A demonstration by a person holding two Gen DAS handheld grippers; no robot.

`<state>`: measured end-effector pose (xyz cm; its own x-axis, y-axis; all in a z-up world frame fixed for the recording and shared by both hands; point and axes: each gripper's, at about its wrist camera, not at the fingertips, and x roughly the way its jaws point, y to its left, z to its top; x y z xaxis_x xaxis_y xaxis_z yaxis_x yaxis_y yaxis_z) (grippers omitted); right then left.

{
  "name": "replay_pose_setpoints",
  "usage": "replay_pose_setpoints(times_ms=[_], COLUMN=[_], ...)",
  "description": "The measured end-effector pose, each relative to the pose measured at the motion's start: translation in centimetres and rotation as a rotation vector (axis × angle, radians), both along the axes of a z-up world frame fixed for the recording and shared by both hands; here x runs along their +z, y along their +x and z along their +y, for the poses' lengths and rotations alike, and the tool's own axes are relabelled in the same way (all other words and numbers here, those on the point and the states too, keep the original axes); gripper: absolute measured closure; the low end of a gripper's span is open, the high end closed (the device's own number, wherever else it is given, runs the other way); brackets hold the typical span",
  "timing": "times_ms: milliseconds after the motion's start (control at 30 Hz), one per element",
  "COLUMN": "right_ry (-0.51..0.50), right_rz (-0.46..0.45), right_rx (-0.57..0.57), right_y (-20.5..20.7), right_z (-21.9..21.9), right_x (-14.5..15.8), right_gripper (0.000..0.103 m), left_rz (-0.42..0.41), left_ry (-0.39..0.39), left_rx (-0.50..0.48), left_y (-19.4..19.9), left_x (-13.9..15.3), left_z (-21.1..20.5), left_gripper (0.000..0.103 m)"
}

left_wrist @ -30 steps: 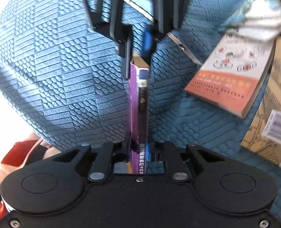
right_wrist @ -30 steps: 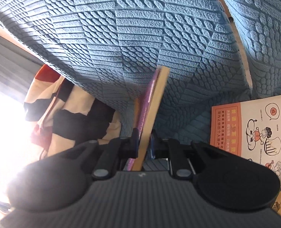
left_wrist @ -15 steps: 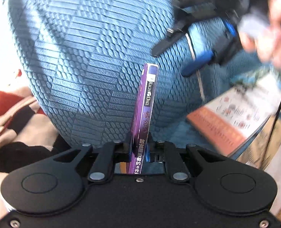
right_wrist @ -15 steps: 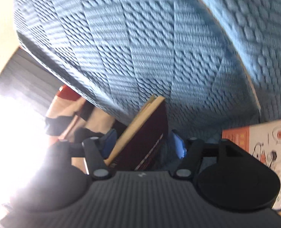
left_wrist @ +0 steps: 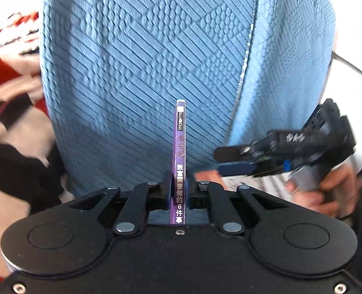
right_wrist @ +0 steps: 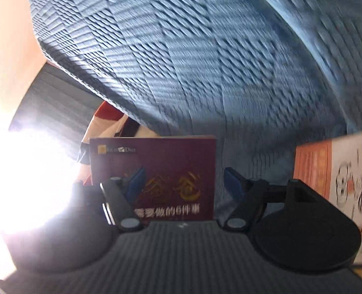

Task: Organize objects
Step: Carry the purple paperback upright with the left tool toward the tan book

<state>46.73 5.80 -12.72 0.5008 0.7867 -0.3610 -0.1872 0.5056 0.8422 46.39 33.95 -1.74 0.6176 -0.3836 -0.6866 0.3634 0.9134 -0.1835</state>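
My left hand-held gripper (left_wrist: 178,191) is squeezed tight on the purple book (left_wrist: 180,147). The book stands up on its edge between the two pads, with its thin spine facing me. Straight ahead of it is a big blue cushion (left_wrist: 144,61). My right hand-held gripper (right_wrist: 183,183) has just been opening and its jaws are wide apart now. The book's front cover (right_wrist: 156,171) sits in the gap between them, but the blue pads (right_wrist: 136,181) do not press on it. Off to the right of this gripper lies an orange and white book (right_wrist: 332,171).
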Motion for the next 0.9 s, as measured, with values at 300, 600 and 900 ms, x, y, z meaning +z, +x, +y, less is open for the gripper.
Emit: replay_pose_setpoints(times_ms=[300,600,900], right_ry=[0.205,0.621,0.659], right_rz=[0.096,0.089,0.027], right_rx=[-0.067,-0.096,-0.011], right_y=[-4.3,-7.8,-8.9], right_z=[-2.7,-1.6,-0.3], right_x=[-4.9,-8.4,-6.0], right_gripper=[0.020,0.017,0.028], left_rz=[0.126,0.111,0.101], left_ry=[-0.162,-0.238,-0.264], left_rx=[-0.011,-0.033,0.033], left_y=[-1.7,-2.8,-3.8], left_x=[2.2,5.9,6.7], left_z=[-0.3,-0.6,1.8], left_gripper=[0.095,0.095,0.095])
